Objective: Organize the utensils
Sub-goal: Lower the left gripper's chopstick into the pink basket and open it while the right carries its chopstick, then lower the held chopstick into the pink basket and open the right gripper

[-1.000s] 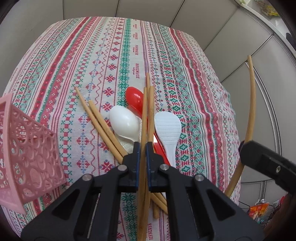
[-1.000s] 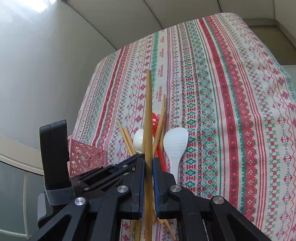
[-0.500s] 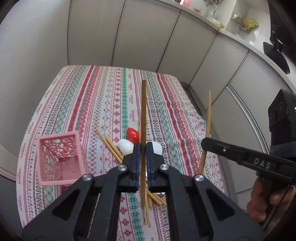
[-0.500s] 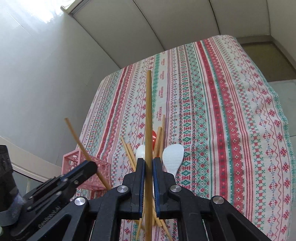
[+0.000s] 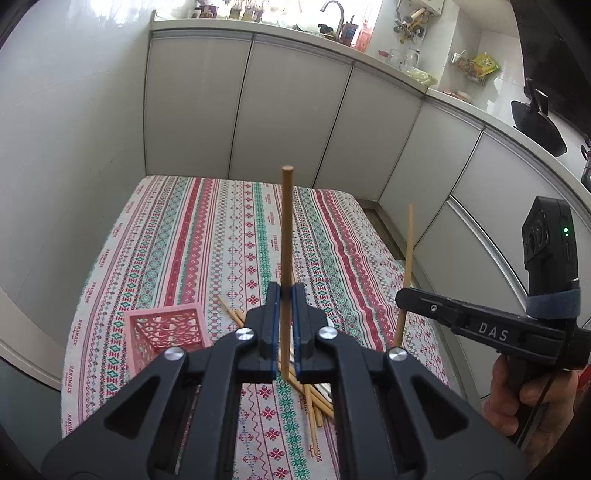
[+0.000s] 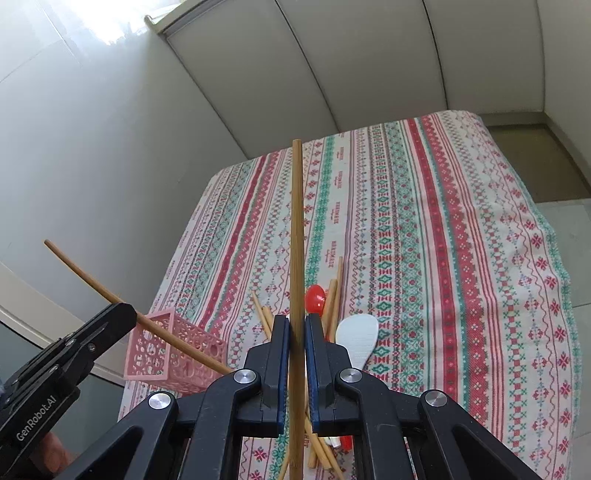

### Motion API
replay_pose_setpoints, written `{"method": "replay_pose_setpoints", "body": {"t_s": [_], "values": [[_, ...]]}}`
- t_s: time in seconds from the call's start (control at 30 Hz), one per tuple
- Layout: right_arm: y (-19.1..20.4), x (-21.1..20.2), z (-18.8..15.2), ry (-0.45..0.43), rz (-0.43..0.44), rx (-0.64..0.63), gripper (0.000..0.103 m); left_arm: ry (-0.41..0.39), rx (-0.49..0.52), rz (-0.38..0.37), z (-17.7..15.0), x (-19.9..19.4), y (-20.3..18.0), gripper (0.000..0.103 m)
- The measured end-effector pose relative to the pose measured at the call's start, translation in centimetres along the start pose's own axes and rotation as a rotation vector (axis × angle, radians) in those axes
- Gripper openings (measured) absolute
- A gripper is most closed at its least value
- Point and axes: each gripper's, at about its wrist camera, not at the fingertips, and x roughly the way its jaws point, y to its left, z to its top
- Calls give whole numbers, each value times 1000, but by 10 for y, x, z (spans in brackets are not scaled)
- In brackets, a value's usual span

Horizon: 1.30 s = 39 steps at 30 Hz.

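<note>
Step in hand: carrying chopsticks to the pink basket near the worktop's left edge. Left gripper jaws clamp one chopstick, right gripper jaws clamp another chopstick. Pile of chopsticks, red spoon, white rice paddle lie mid-worktop. Next: tip each chopstick down into the basket

Striped patterned tablecloth covers the table below the tool. Grey cabinet doors stand beyond it. Worktop above carries a faucet, jars; dark pan upper right.
</note>
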Motion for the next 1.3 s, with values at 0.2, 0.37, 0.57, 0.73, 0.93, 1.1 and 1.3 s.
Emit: {"method": "replay_pose_setpoints", "body": {"t_s": [0.2, 0.37, 0.57, 0.73, 0.93, 1.1, 1.3], "values": [[15, -5, 9, -83, 30, 9, 7, -85, -14, 32, 15, -40, 23, 7], [38, -11, 18, -167, 47, 1, 7, -147, -100, 39, 26, -79, 59, 7], [65, -14, 22, -261, 57, -14, 7, -162, -80, 116, 28, -83, 70, 7], [86, -10, 22, -337, 86, -10, 7, -104, -74, 140, 21, -61, 79, 7], [113, 12, 20, -353, 118, -27, 7, -4, -63, 154, 15, -40, 83, 7], [128, 37, 15, -333, 104, -60, 7, 51, -56, 133, 11, -32, 81, 25], [138, 55, 13, -334, 88, -98, 7, 8, -74, 124, 15, -48, 85, 41]]}}
